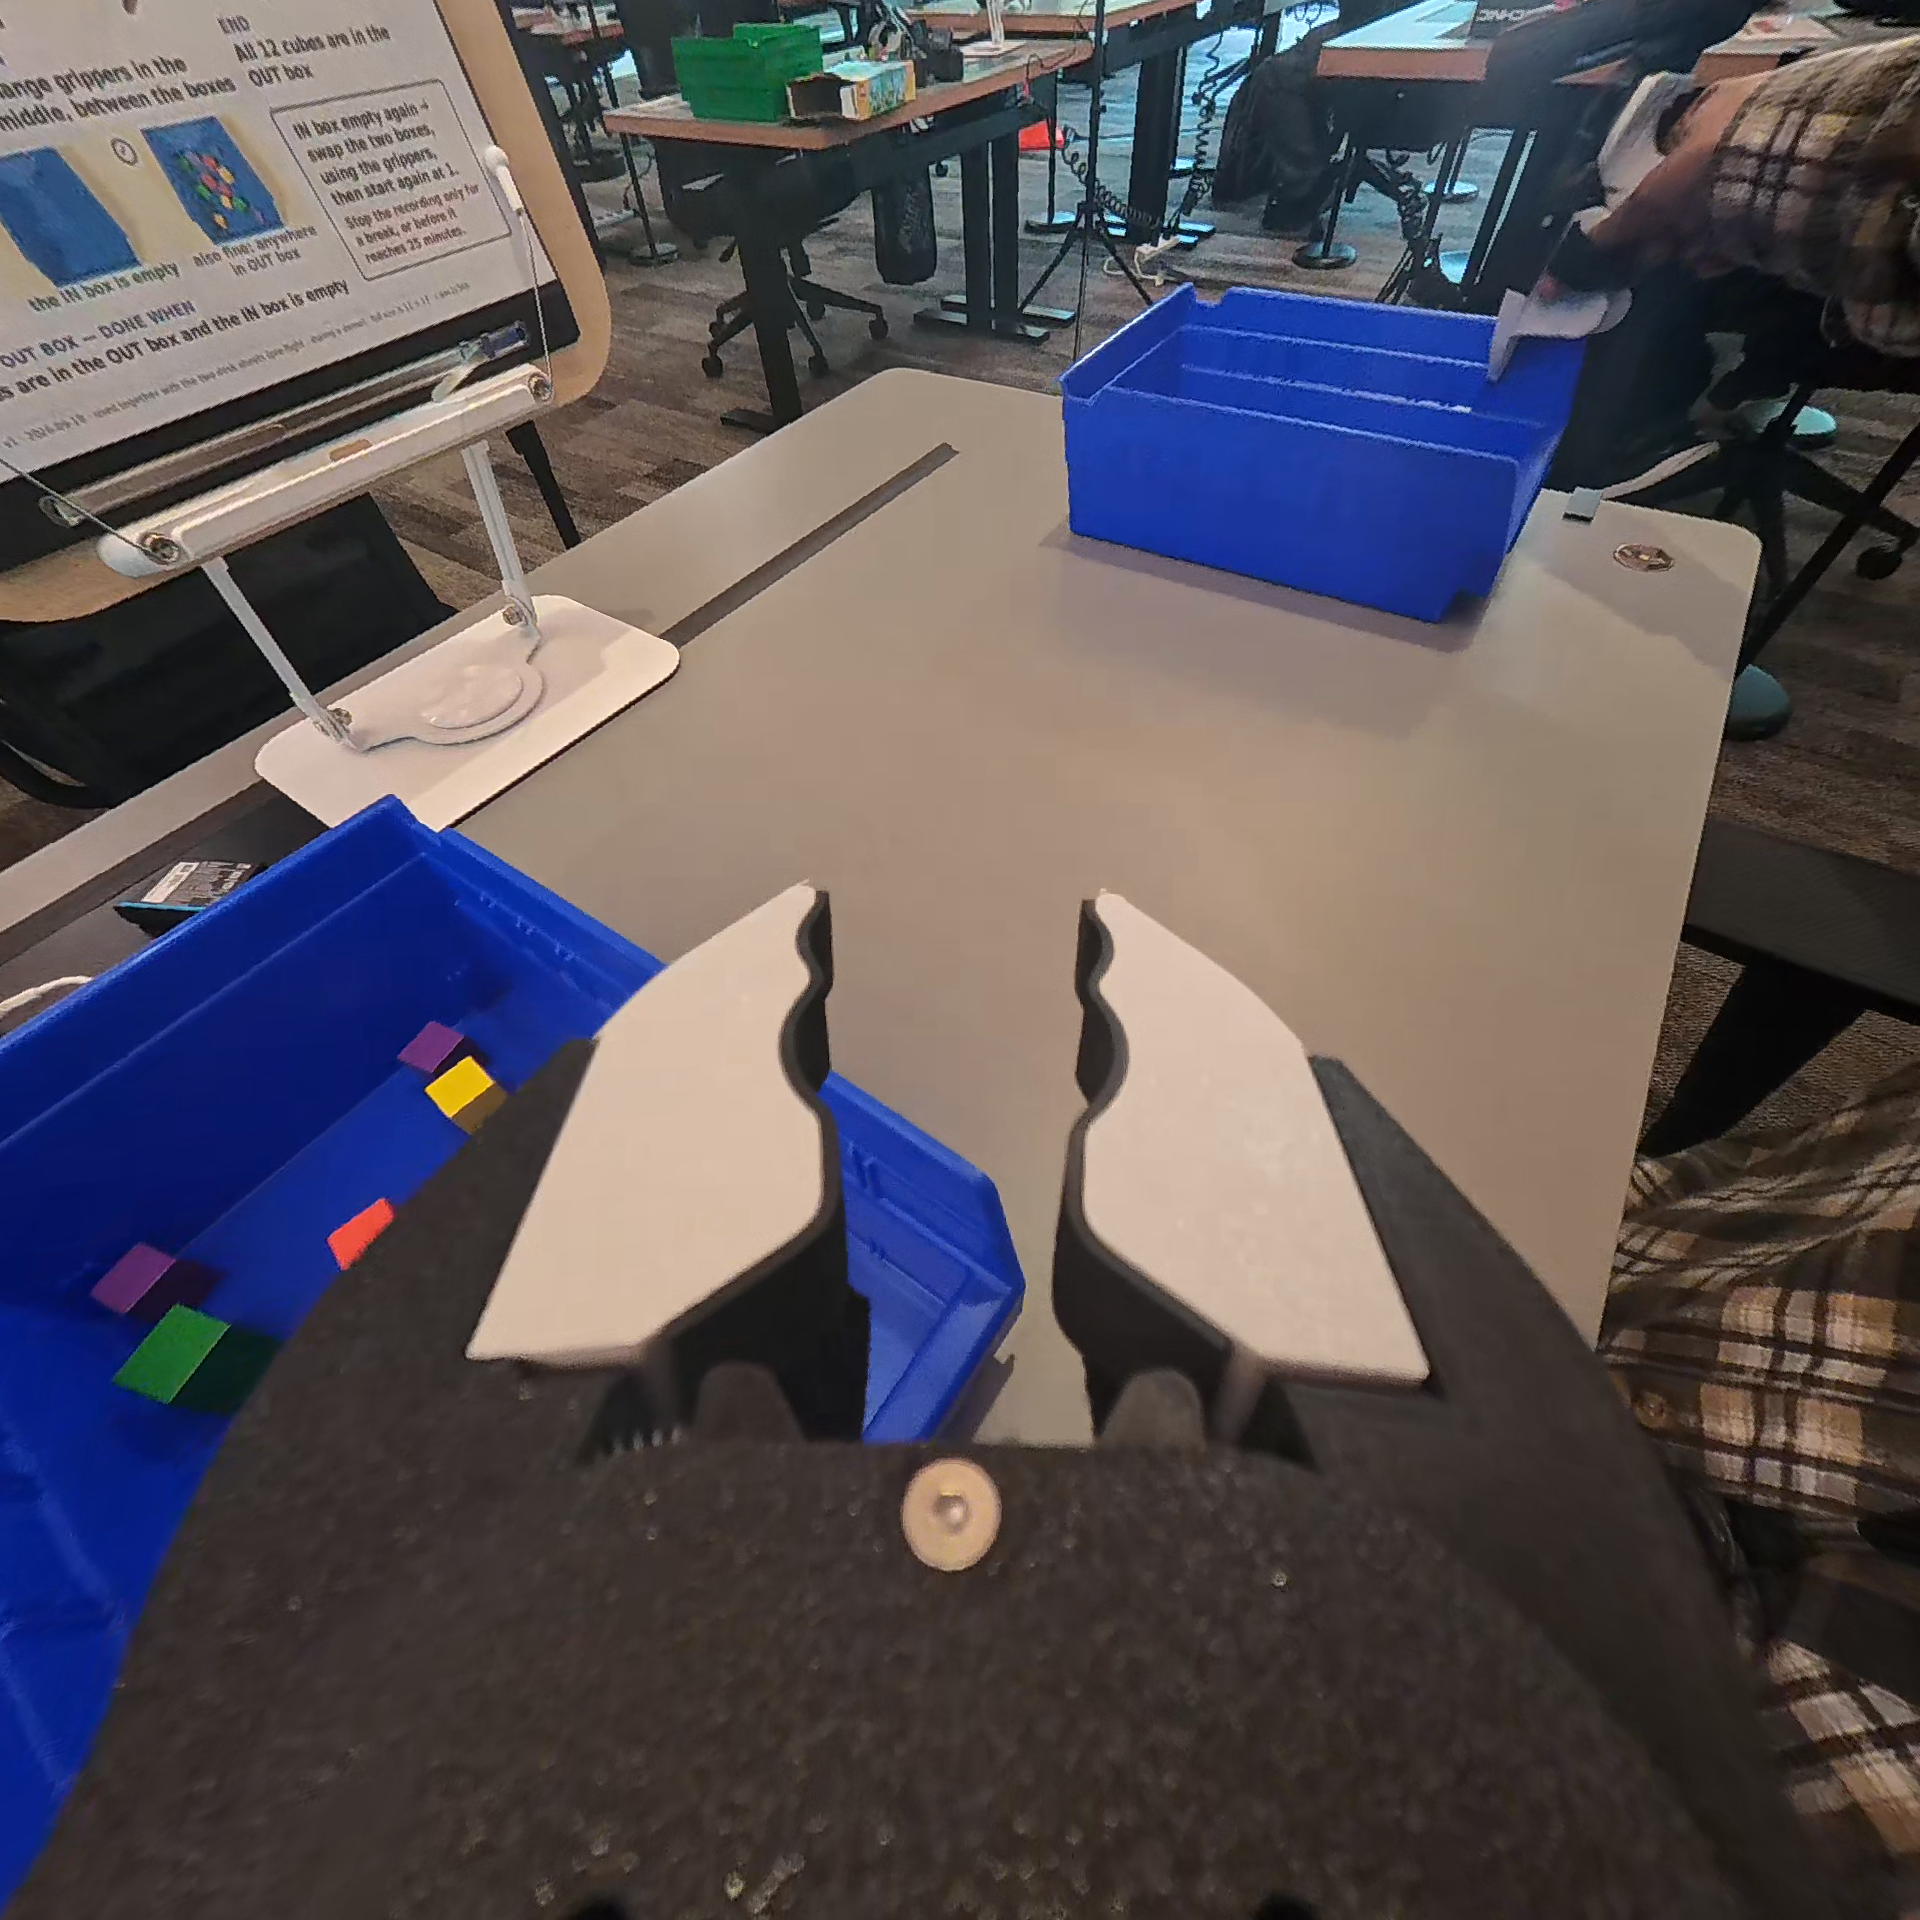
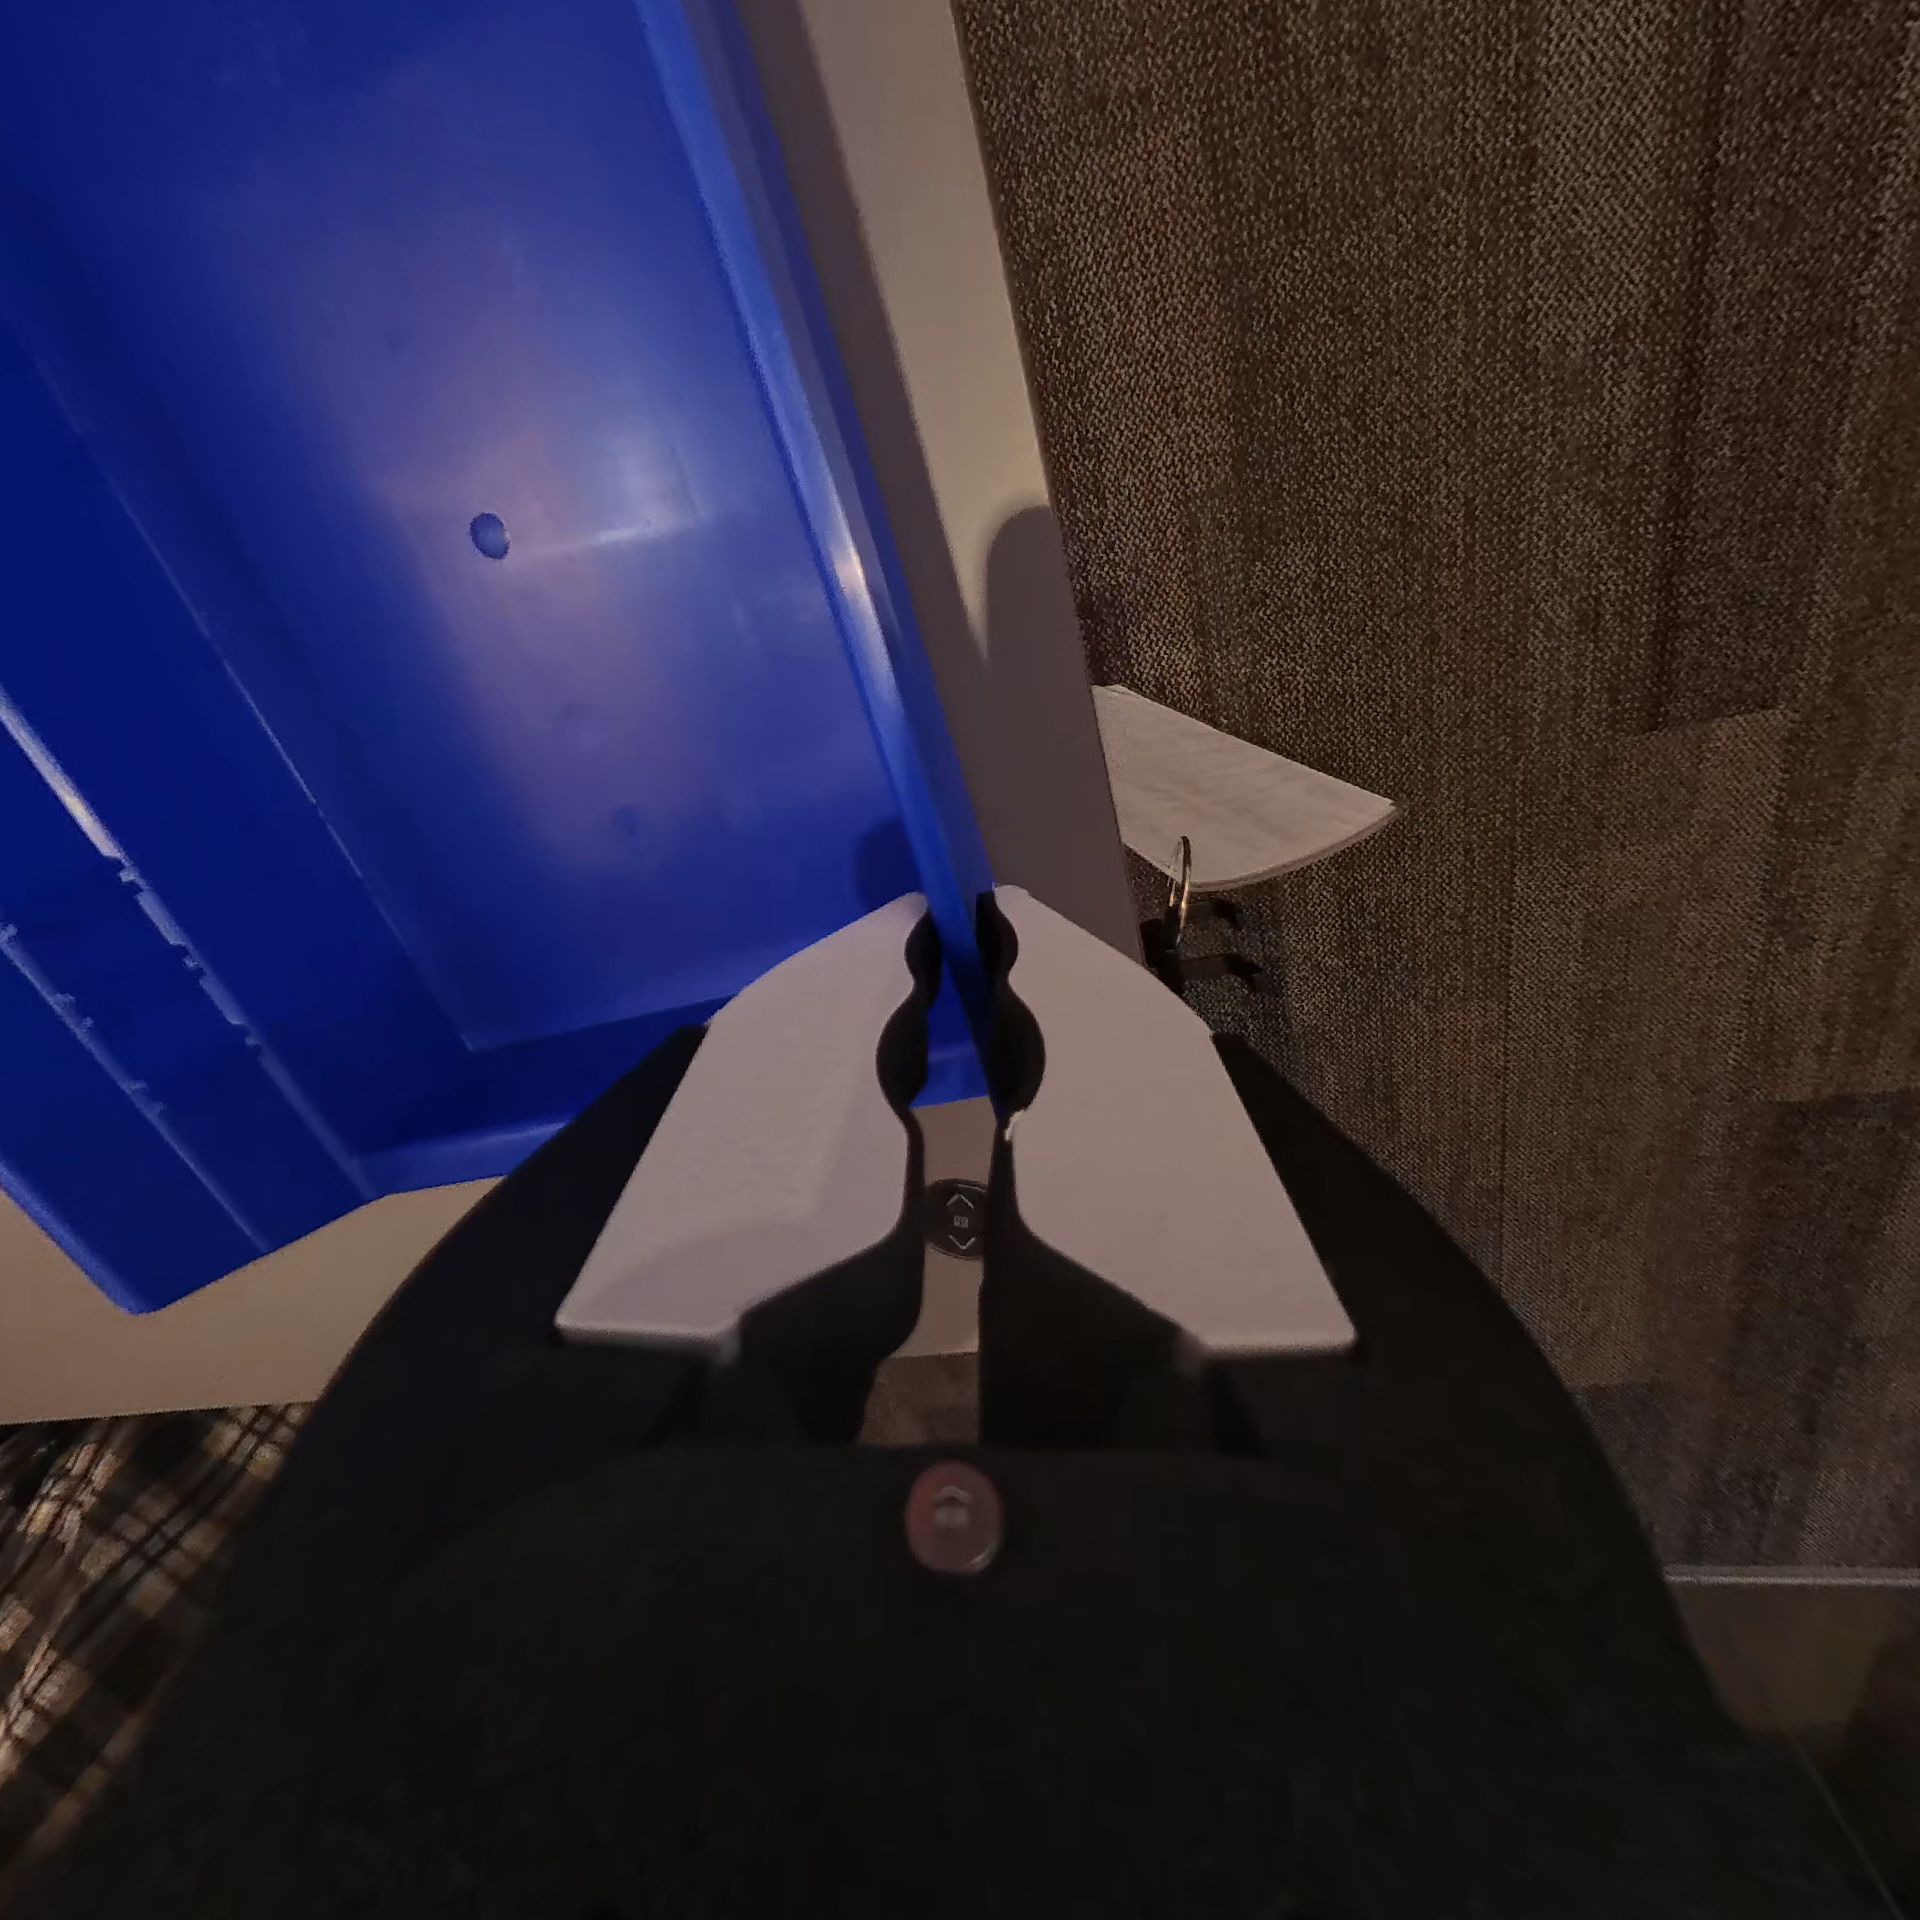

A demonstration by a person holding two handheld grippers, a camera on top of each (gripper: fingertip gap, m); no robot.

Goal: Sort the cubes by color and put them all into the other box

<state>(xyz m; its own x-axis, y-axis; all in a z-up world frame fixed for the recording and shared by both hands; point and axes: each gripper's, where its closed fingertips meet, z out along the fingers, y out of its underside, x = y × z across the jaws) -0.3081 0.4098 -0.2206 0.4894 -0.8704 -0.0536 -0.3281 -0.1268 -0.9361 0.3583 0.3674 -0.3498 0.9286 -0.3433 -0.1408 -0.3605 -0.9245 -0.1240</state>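
The left gripper (image 1: 951, 925) hangs released, fingers spread over bare table (image 1: 1039, 748), holding nothing; the right gripper (image 2: 961, 914) is clenched on the side wall of the far box (image 1: 1288, 499), which looks empty; the cubes lie loose in the near box (image 1: 208, 1039): two purple (image 1: 431, 1044), a yellow (image 1: 459, 1088), a red (image 1: 361, 1233), a green (image 1: 171, 1356), others possibly hidden behind the gripper. The step in hand seems to be setting the far box in place, no cube yet carried over; next the right must release the wall, and one gripper dip into the near box for a single cube.
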